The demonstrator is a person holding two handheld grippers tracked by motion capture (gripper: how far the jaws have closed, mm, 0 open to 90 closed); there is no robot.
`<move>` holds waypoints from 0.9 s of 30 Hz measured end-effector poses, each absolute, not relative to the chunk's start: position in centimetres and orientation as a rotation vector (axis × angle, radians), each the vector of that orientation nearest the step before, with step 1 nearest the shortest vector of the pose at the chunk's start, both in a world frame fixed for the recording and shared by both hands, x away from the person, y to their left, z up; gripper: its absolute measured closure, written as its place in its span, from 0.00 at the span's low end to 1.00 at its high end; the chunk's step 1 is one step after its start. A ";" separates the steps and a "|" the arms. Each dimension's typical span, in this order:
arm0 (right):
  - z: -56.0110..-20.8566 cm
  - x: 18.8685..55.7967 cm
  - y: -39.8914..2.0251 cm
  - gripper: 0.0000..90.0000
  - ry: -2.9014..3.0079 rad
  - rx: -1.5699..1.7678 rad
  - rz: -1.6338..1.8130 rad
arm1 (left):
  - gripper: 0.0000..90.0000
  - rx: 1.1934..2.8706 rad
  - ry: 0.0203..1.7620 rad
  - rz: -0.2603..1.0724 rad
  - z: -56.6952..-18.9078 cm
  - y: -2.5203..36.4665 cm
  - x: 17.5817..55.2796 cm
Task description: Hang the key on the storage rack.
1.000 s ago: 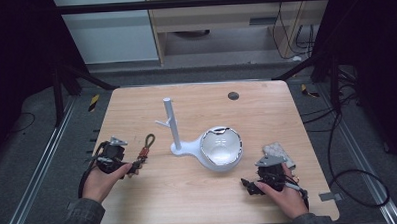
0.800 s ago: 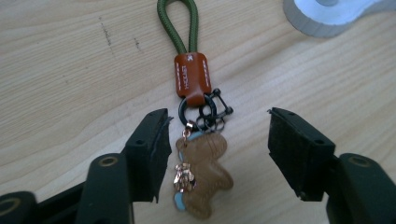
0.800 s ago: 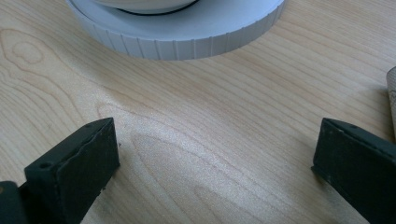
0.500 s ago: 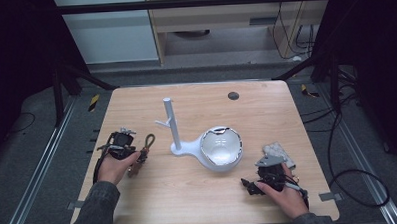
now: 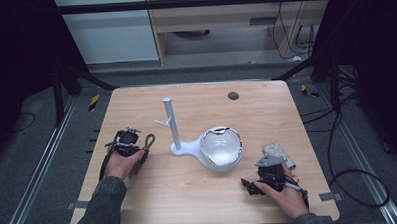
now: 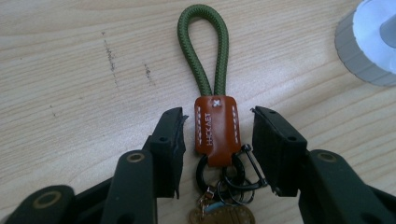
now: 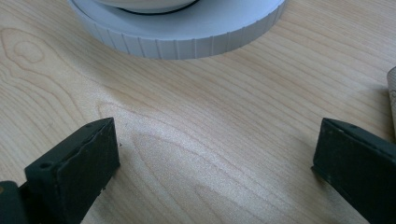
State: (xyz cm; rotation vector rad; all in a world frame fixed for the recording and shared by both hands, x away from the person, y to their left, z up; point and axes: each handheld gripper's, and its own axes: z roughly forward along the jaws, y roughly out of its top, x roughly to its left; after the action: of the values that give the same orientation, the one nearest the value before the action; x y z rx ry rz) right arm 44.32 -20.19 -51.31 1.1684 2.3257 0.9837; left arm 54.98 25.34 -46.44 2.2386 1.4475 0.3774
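A keychain (image 6: 215, 130) with a green cord loop, a brown leather tab and black rings lies flat on the wooden table (image 5: 199, 192). My left gripper (image 6: 218, 112) straddles the leather tab. Its jaws have just been closing, and a thin gap still shows on each side of the tab. In the high view the left gripper (image 5: 137, 148) sits at the table's left beside the keychain (image 5: 149, 141). My right gripper (image 7: 218, 140) stands open over bare wood with nothing between its jaws. The high view shows the right gripper (image 5: 249, 184) at the front right.
A white stand (image 5: 171, 123) with an upright post and short pegs joins a white bowl (image 5: 221, 147) at mid-table; its ribbed base (image 7: 187, 32) lies just ahead of the right gripper. A pale crumpled object (image 5: 277, 152) sits right of the bowl. A small dark disc (image 5: 233, 96) lies farther back.
My left hand has moved right and down to the keychain, and its jaws have narrowed around the leather tab. The right hand has stayed put.
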 end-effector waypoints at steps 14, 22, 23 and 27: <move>-51.3 44.3 -20.2 0.00 2.328 1.164 0.985 | 0.66 2.254 1.463 0.381 -47.4 25.1 55.4; -51.3 44.1 -20.2 0.00 2.332 1.169 0.984 | 0.73 2.255 1.453 0.388 -47.4 24.9 55.5; -51.3 44.1 -20.2 0.00 2.332 1.170 0.984 | 0.73 2.257 1.451 0.390 -47.4 24.9 55.5; -51.3 44.1 -20.2 0.00 2.333 1.169 0.984 | 0.73 2.232 1.435 0.414 -46.8 25.3 54.9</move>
State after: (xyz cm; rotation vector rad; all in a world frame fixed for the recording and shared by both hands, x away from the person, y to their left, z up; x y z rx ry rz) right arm 44.12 -20.17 -51.26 1.1687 2.3325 0.9843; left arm 54.93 25.30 -46.80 2.2320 1.4353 0.4144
